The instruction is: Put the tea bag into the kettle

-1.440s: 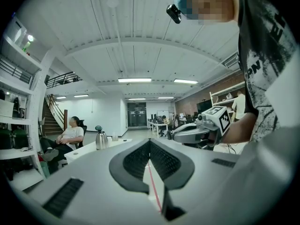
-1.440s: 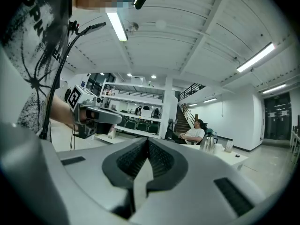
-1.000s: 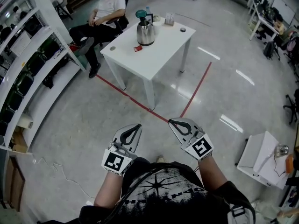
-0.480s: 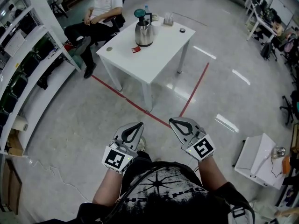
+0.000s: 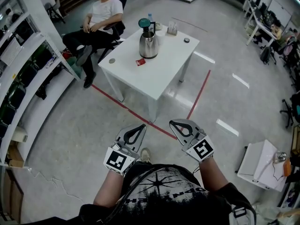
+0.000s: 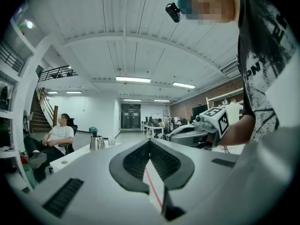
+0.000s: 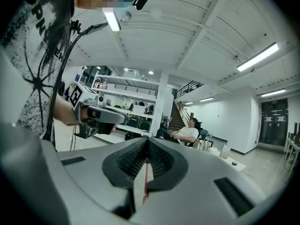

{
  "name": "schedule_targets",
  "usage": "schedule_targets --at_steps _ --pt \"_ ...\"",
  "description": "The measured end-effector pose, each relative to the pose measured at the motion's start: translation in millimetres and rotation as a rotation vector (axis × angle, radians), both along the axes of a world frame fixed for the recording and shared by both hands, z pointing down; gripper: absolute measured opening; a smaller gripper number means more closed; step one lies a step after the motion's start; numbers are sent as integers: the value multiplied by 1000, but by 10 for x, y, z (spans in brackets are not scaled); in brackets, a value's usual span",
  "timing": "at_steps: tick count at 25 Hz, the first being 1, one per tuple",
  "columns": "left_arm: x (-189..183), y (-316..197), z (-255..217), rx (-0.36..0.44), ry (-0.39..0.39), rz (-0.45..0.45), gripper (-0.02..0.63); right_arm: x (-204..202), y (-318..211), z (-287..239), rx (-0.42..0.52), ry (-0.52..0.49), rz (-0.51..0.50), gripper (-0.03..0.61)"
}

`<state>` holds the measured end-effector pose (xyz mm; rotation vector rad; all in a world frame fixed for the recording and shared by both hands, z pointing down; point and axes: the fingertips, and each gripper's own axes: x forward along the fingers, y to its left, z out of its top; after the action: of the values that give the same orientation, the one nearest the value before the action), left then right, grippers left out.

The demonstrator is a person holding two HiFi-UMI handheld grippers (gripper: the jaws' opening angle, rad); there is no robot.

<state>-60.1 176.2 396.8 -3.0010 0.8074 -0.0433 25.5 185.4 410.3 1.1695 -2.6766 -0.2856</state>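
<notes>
Lying flat on the white table [image 5: 159, 78], the tea bag [image 5: 139, 62] shows as a small red packet just beside the base of the steel kettle [image 5: 148, 45], on the side nearer the camera. The kettle's green lid [image 5: 144, 23] seems to stand raised, though it is too small to be sure.

Both claws are well apart from the table, held level over the floor in front of the person's chest. The left gripper [image 5: 139, 125] is clenched with nothing in it, and the right gripper [image 5: 171, 122] is clenched and empty too.

The likely trouble lies in the pickup. The packet looks thin and light, so a claw arriving clenched, or opening late, would probably push it across the smooth top, against the kettle or off the edge, rather than take hold of it. Coming in level would leave the tips little to bite on; a steeper approach looks safer. With the bag so close to the kettle, the outer jaw could bump the pot and shift it.

If the lid is not fully open, the bag could catch at the mouth and drop outside. A seated person [image 5: 101, 18] is near the table's far corner, so a wide swing there should be avoided.
</notes>
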Motion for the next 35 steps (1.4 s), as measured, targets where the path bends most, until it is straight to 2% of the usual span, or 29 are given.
schedule_targets --at_steps 11,18,25,28,35 --pt "-343 -776 37 32 -17 55 8 -320 -774 -40 18 9 66 9" --pt "-406 -1177 115 31 -14 98 8 -456 -1157 -5 38 15 94 9" --pt "-324 -1509 177 12 -10 131 8 -378 -1434 56 23 26 129 9" --pt "-276 -1628 246 15 -33 148 8 -315 -1551 66 15 21 141 9" --pt "-93 -2046 259 -15 -29 113 8 -156 -1970 111 -1 15 113 9"
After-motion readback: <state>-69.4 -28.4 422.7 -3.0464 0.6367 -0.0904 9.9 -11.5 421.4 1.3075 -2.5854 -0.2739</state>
